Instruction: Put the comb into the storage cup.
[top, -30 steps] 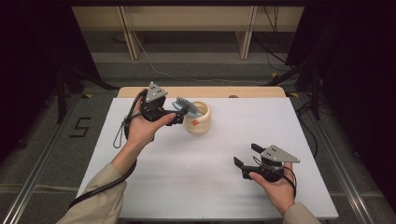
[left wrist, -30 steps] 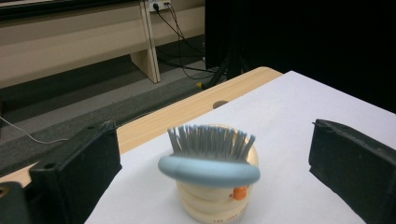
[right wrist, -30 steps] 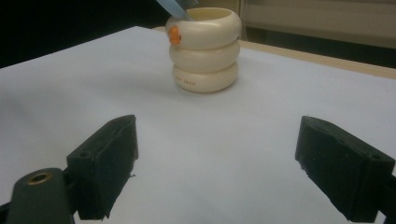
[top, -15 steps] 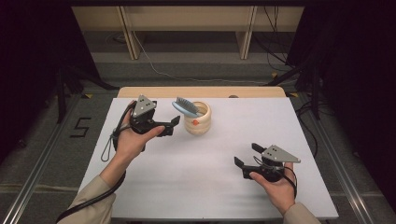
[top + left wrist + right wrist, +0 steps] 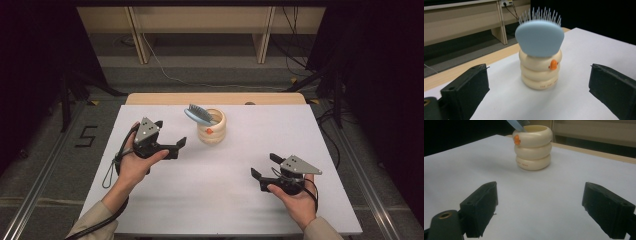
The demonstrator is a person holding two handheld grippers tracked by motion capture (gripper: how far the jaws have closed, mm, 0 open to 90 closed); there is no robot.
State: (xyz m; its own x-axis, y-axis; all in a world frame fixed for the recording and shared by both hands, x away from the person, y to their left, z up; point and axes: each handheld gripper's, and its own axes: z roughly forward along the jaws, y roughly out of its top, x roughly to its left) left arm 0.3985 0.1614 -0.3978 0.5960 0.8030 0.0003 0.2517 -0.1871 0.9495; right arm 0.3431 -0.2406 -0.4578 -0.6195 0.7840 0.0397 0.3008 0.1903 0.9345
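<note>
The blue brush (image 5: 199, 114) stands handle-down in the cream ringed cup (image 5: 212, 131), its bristled head sticking out above the rim and leaning toward the left. The cup sits on the white table (image 5: 220, 200), toward the far edge, near the middle. In the left gripper view the brush (image 5: 539, 37) and cup (image 5: 540, 72) are straight ahead, between the jaws but beyond them. The left hand-held gripper (image 5: 179, 145) hovers just left of the cup, not touching it, jaws spread wide and empty. The right hand-held gripper (image 5: 264, 167) is well apart, nearer the person and to the right, jaws likewise spread and empty, facing the cup (image 5: 533, 147).
</note>
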